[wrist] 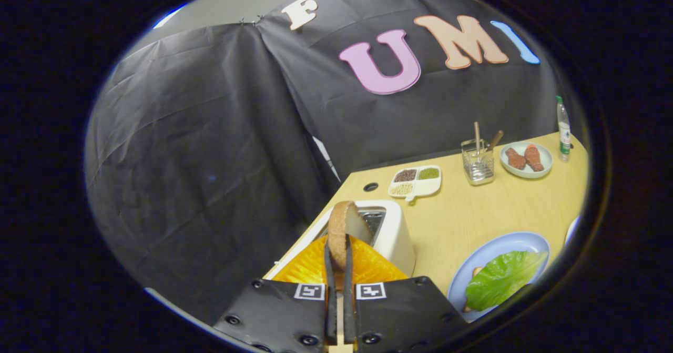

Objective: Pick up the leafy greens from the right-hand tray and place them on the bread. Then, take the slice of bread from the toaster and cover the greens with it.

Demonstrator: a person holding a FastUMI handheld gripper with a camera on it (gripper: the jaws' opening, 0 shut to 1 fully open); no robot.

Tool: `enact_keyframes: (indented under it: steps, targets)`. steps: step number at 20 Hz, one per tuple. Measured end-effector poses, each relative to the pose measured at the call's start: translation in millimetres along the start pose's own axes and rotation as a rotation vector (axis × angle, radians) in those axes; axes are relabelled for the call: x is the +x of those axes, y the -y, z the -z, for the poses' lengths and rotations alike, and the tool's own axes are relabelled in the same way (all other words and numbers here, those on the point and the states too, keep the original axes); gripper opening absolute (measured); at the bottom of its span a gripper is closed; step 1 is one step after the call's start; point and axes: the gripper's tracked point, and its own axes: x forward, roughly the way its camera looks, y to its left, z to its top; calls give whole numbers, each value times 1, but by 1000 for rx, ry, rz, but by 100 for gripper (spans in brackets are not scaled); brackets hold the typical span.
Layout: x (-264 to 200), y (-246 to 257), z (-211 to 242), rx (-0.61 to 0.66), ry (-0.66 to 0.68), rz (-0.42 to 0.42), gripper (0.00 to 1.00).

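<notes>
The gripper [339,261] holds a round slice of bread [344,227] edge-on, both fingers pinching its lower part, above the white toaster [391,237] with an orange item just behind the fingers. At about four o'clock from the gripper, a blue plate [491,250] on the tabletop [473,211] carries the leafy greens [502,276], already lying over a bread slice whose corner peeks out beneath. The step in hand seems to be carrying the toast over. To do it well, keep the pinch firm, lift clear of the slot, swing toward the plate, turn the slice flat and lower it squarely over the greens before releasing. Beyond, at one o'clock, stand a divided dish of grains, a utensil holder and a bottle [563,129]; its label is too small to read.
</notes>
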Motion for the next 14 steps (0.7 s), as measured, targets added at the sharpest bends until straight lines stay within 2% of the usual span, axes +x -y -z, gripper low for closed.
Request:
enact_keyframes:
  steps: [1,7,14]
  targets:
    - [-2,-1,-2,-4,11,-1,7]
    - [-27,-10,-31,28,97,-15,8]
    - [-82,-6,-82,132,217,-96,7]
